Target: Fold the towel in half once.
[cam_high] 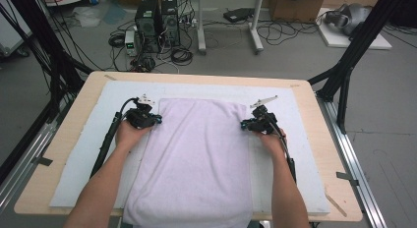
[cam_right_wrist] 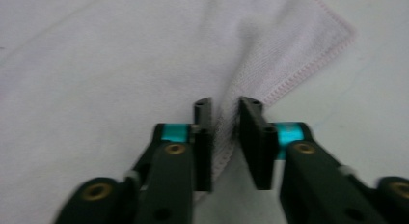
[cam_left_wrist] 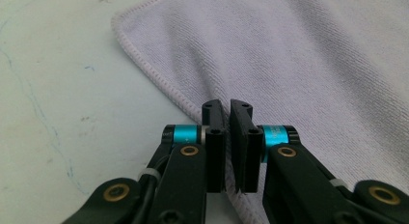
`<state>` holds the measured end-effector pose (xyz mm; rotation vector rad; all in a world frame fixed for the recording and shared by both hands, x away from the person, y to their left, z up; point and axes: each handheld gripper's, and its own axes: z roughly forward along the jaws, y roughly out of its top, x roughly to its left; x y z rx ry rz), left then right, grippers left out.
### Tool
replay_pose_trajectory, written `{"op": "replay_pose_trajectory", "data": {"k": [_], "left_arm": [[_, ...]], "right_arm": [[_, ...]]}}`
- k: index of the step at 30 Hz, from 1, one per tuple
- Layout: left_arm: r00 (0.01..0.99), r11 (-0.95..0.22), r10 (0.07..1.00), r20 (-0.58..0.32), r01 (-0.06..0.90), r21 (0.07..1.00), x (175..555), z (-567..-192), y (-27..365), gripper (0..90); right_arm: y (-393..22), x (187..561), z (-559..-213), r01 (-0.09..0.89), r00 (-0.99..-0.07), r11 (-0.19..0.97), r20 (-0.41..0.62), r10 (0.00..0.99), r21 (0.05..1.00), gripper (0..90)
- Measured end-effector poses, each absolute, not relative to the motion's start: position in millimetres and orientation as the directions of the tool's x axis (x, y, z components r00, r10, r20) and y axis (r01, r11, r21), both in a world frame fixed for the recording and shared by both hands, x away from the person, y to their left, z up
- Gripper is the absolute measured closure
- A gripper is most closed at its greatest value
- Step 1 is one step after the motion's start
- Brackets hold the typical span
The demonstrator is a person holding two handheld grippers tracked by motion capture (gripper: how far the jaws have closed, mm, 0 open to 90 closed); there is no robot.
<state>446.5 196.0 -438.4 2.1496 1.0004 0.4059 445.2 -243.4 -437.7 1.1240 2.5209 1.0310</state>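
A pale lilac towel [cam_high: 196,159] lies flat on the white mat [cam_high: 88,149], and its near end hangs over the table's front edge. My left gripper [cam_high: 156,119] sits at the towel's left edge near the far corner. In the left gripper view the jaws [cam_left_wrist: 227,105] stand almost together, with the stitched hem of the towel [cam_left_wrist: 313,64] running in between them. My right gripper [cam_high: 243,124] is at the right edge, opposite the left one. In the right gripper view its jaws [cam_right_wrist: 225,103] pinch a raised fold of the towel [cam_right_wrist: 120,55] just short of the corner.
The mat covers most of the wooden table [cam_high: 54,154], with bare strips of it on both sides of the towel. Black frame poles [cam_high: 344,75] stand at the table's far corners. Computer towers [cam_high: 157,24] and cables lie on the floor beyond.
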Motion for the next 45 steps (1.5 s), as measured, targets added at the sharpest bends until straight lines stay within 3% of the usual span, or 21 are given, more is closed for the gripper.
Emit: {"op": "replay_pose_trajectory", "data": {"k": [15, 23, 30, 32, 34, 37, 45], "left_arm": [[0.677, -0.386, 0.734, -0.048, 0.474, 0.791, 415, -402, 230, 86.5], [0.744, -0.396, 0.667, -0.042, 0.401, 0.826, 359, -396, 237, 86.3], [0.810, -0.470, 0.586, -0.025, 0.365, 0.803, 309, -405, 243, 85.5], [0.831, -0.447, 0.553, -0.053, 0.350, 0.823, 300, -407, 248, 77.3], [0.811, -0.411, 0.579, -0.079, 0.375, 0.831, 301, -408, 256, 67.0], [0.773, -0.366, 0.625, -0.107, 0.412, 0.834, 313, -408, 260, 57.4], [0.716, -0.392, 0.690, -0.106, 0.492, 0.778, 354, -420, 240, 56.0]], "right_arm": [[-260, 427, -400, 0.542, -0.739, 0.397, 0.195, 0.645, 0.740, 86.0], [-257, 385, -382, 0.495, -0.805, 0.465, 0.186, 0.563, 0.734, 86.0], [-262, 338, -396, 0.485, -0.833, 0.515, 0.195, 0.517, 0.707, 85.9], [-263, 327, -400, 0.475, -0.843, 0.525, 0.194, 0.501, 0.707, 85.2], [-263, 320, -403, 0.460, -0.856, 0.535, 0.195, 0.479, 0.708, 76.5], [-266, 324, -403, 0.484, -0.831, 0.503, 0.195, 0.521, 0.717, 60.4], [-253, 363, -404, 0.535, -0.767, 0.461, 0.177, 0.617, 0.708, 50.9]]}}
